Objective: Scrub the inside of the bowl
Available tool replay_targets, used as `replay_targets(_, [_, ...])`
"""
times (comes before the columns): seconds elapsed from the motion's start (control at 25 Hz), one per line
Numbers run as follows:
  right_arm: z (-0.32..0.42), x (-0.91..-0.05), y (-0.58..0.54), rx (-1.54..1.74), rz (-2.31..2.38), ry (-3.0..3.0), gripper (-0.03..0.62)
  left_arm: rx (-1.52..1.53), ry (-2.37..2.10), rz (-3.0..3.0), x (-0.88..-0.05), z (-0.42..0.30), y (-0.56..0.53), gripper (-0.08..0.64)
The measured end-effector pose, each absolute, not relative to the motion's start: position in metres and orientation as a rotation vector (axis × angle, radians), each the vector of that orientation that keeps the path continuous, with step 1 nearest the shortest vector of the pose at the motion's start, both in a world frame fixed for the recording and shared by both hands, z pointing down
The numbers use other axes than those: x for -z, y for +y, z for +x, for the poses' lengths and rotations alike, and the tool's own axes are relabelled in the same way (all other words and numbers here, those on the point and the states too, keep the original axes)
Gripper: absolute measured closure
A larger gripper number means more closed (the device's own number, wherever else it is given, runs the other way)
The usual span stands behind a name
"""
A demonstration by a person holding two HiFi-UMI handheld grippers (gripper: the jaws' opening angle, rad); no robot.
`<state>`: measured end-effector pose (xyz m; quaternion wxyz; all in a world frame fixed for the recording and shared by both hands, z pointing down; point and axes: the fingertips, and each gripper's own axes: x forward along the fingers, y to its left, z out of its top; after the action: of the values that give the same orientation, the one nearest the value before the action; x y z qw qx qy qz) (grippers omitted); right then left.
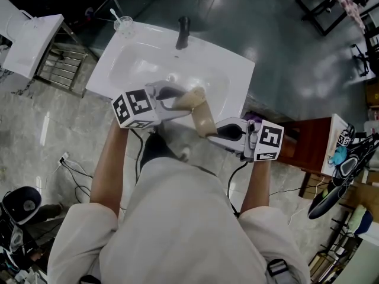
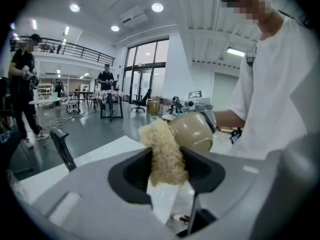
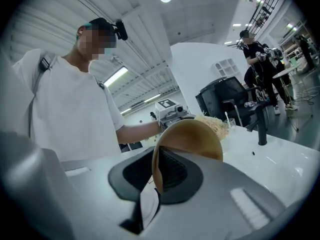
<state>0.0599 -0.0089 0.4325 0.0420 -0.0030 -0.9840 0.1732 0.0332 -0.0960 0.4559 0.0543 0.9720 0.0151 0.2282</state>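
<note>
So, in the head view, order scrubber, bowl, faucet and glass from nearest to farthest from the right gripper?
1. bowl, held in the right gripper.
2. scrubber, beside the bowl, in the left gripper.
3. faucet, at the sink's back edge.
4. glass, at the sink's back left corner.

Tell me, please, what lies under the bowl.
The white sink lies under the bowl, near its front edge. The bowl itself hides the part directly beneath it.
</note>
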Motion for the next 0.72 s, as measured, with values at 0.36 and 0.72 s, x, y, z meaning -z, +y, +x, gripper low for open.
replay_targets(0.36, [0.058, -0.392, -0.009, -0.504, -0.078, -3.195, 0.578, -0.719, 0.110, 2.914, -0.479, 0.030, -0.076, 0.381])
replay_targets(0.72, [0.068, -0.380, -0.044, -0.499, 0.214, -3.273, 0.578, -0.702, 0.198, 2.924, -0.470, 0.033, -0.055, 0.382])
